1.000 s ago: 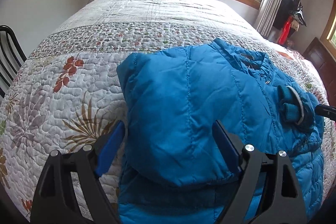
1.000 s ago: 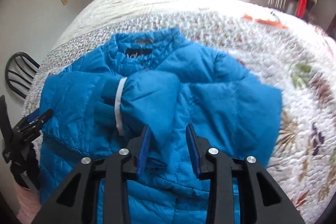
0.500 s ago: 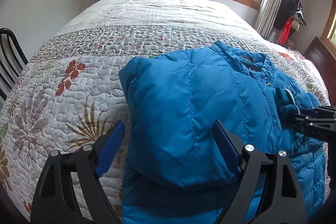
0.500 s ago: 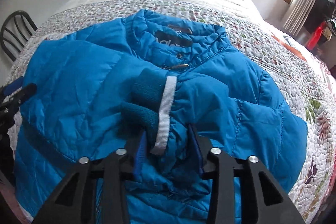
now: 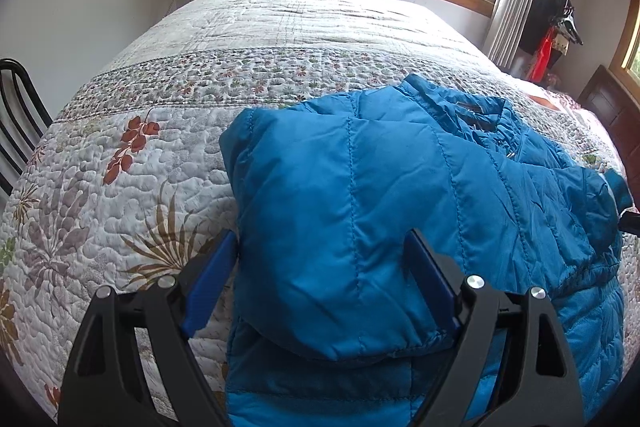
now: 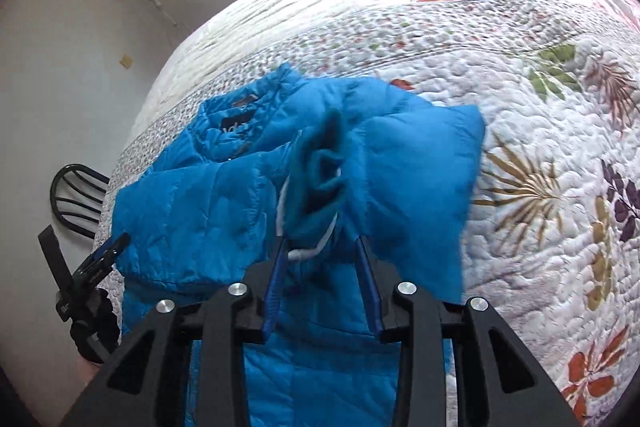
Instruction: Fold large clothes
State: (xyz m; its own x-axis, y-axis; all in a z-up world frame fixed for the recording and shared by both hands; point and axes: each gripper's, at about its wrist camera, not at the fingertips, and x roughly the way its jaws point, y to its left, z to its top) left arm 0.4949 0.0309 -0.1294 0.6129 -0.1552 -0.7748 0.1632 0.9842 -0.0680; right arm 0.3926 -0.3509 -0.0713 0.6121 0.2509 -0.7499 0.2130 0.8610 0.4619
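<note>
Blue jacket (image 5: 360, 211): we find it on the quilt (image 5: 120, 187). Left gripper (image 5: 320, 259): wide apart, its folded sleeve between them. Right gripper (image 6: 322, 251): jaws just opening, half-spread; cuff (image 6: 320, 171) just ahead, grip uncertain.

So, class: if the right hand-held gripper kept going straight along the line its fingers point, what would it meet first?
Most likely the jacket's sleeve cuff. The right hand-held gripper has just been opening its jaws, and the bunched cuff sits right at its fingertips, between them. Beyond lies more jacket, then the quilt. Depth is hard to judge.
</note>
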